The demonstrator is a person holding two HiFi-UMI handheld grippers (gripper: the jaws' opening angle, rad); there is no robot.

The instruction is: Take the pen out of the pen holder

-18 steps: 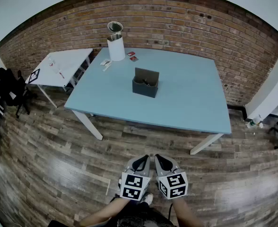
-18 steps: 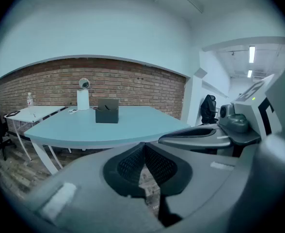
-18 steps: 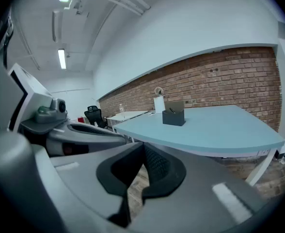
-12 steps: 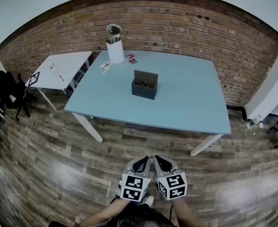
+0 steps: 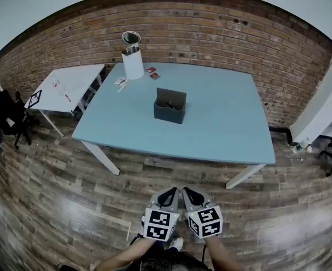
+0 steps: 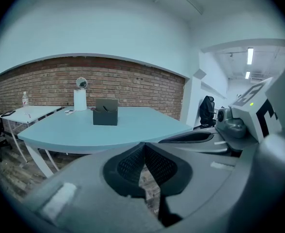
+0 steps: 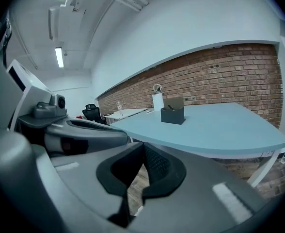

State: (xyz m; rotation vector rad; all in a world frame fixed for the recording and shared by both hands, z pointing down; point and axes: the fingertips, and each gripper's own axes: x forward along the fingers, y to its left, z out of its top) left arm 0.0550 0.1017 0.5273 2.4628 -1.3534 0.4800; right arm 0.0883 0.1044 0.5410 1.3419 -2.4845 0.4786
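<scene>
Left gripper (image 5: pixel 169 195) and right gripper (image 5: pixel 188 193) are hanging clenched, empty; the pen (image 7: pixel 170 108), twelve o'clock in the pen holder (image 5: pixel 170 107), is likely light and slick: pinch its top.

1. Holder (image 5: pixel 170 106) sits on the table (image 5: pixel 228 129), a little left of centre, with the pen (image 7: pixel 171 108) inside it
2. Behind it, at the far left corner, a canister (image 5: pixel 132 64) stands with a mirror (image 5: pixel 130 37) on top, and cards (image 5: pixel 153 73) lie just right of it
3. Wall (image 5: pixel 222 27) runs behind the table
4. Side table (image 5: pixel 70 83) stands to the left, with a chair (image 5: pixel 5 114) further left
5. Left gripper (image 5: pixel 171 191) and right gripper (image 5: pixel 187 190) hang side by side over the floor (image 5: pixel 70 208), well in front of the table
</scene>
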